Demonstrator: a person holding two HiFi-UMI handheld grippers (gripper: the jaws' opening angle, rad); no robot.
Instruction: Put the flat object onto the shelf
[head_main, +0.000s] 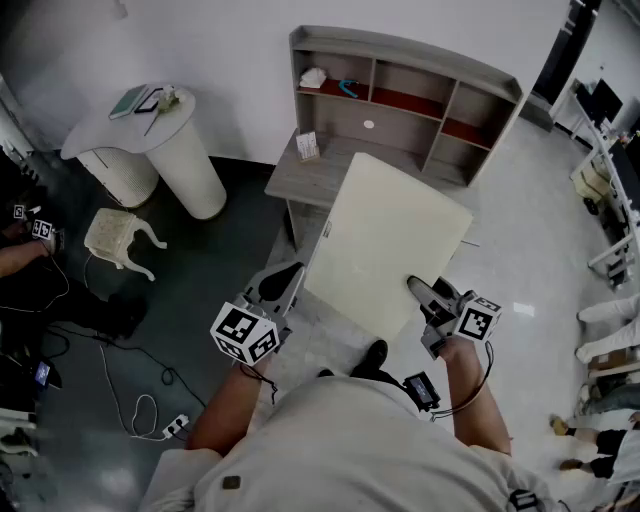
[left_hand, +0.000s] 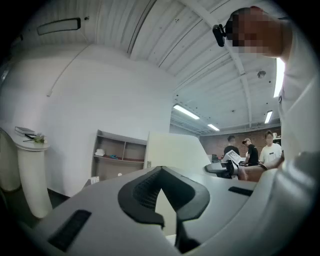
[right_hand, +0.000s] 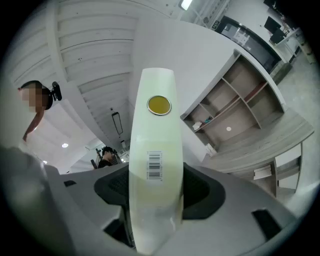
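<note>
The flat object is a large cream board (head_main: 385, 245), held tilted in the air in front of the grey wooden shelf unit (head_main: 400, 95). My right gripper (head_main: 425, 295) is shut on the board's near right edge. In the right gripper view that edge (right_hand: 155, 150), with a barcode and a round yellow sticker, stands upright between the jaws (right_hand: 155, 190), and the shelf (right_hand: 240, 100) lies beyond at the right. My left gripper (head_main: 280, 285) sits at the board's lower left corner. Its tips meet (left_hand: 161, 172) with nothing clamped, and the board (left_hand: 172, 150) and shelf (left_hand: 117, 155) show ahead.
The shelf stands on a grey desk top (head_main: 310, 175) holding a small card. A white round pedestal (head_main: 165, 130) and a white stool (head_main: 115, 235) stand to the left. Cables and a power strip (head_main: 175, 425) lie on the dark floor. People (left_hand: 250, 150) stand behind.
</note>
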